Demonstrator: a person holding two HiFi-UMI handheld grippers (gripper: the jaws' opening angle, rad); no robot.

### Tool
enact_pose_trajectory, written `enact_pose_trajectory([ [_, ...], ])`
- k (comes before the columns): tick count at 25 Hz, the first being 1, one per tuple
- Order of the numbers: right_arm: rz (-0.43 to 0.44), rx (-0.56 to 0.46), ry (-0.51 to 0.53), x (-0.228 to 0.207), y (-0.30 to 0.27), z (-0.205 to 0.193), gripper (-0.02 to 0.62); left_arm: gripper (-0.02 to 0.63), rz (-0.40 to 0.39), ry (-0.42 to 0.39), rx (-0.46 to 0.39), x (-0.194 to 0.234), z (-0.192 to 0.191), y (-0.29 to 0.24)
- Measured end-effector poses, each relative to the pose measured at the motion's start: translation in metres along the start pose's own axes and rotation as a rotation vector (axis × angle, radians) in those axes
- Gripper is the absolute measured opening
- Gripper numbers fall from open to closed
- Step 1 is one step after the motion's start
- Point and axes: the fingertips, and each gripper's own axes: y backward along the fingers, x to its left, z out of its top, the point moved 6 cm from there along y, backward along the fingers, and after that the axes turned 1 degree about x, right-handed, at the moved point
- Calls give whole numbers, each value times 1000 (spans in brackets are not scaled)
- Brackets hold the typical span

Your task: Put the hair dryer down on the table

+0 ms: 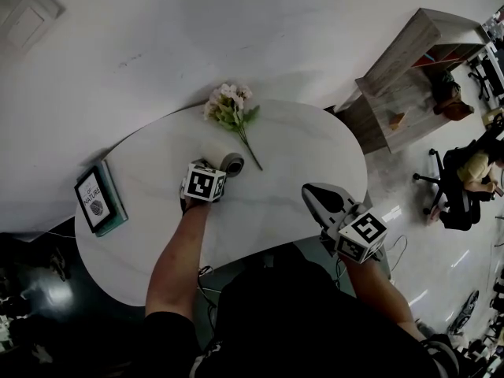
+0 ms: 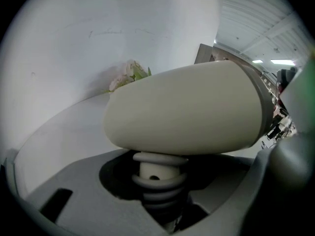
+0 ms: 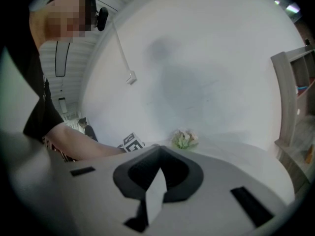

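Cream and smooth-bodied, the hair dryer (image 1: 220, 156) sits low over the white table (image 1: 291, 160), near its middle and just beside the stem of a small bunch of flowers (image 1: 230, 107). Whether it already rests on the top I can't tell from here. Its ribbed handle runs down between the jaws of the left gripper (image 1: 209, 172), which stand wide and look clamped round it. The right gripper (image 1: 323, 201) hangs at the table's near edge, well apart, jaws together on nothing. A book (image 1: 99, 201) lies by the left rim. This looks like the set-down itself. Next, I'd say, the body must settle flat before the left jaws let go, without nudging the flowers.
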Motion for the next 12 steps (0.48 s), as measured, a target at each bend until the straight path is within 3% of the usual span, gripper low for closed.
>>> enact_pose_trajectory([
  [12, -3, -3, -13, -2, 4, -5, 6, 225, -22, -66, -10, -4, -5, -3],
])
